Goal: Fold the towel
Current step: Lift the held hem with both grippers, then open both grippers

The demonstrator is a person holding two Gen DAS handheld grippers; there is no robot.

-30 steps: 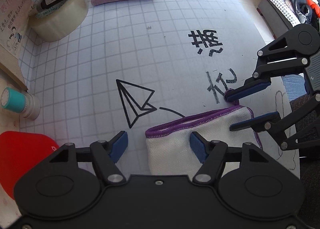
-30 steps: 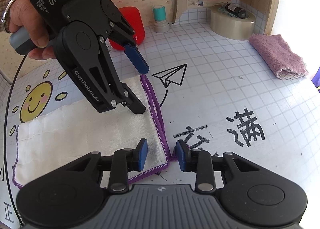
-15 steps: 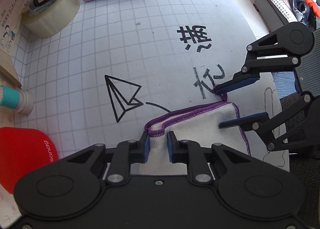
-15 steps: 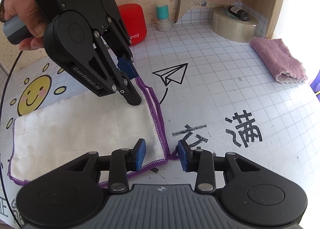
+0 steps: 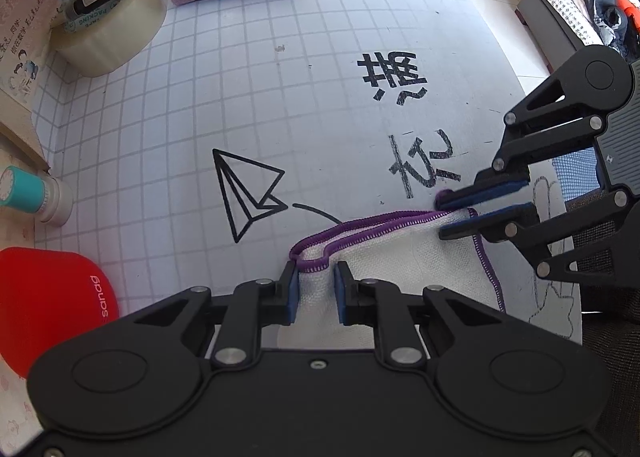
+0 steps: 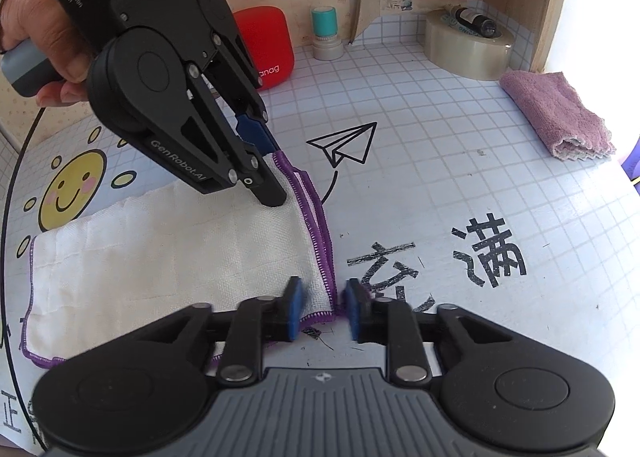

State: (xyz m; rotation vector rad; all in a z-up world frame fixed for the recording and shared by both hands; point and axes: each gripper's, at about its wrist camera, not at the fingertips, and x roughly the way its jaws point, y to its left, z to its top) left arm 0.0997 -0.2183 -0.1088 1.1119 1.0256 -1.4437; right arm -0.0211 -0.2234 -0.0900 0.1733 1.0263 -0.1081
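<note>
the white towel [image 6: 160, 257], edged in purple stitching, is spread flat on the gridded table [image 6: 440, 177] and is judged light, thin and limp, best taken at its hemmed corners. the near corner is flanked by the right gripper [image 6: 322, 311], whose jaws are closing with the hem between them, not yet clearly pinched. farther along the same edge, a bunched fold of hem is clamped narrowly by the left gripper [image 5: 316, 289].
</note>
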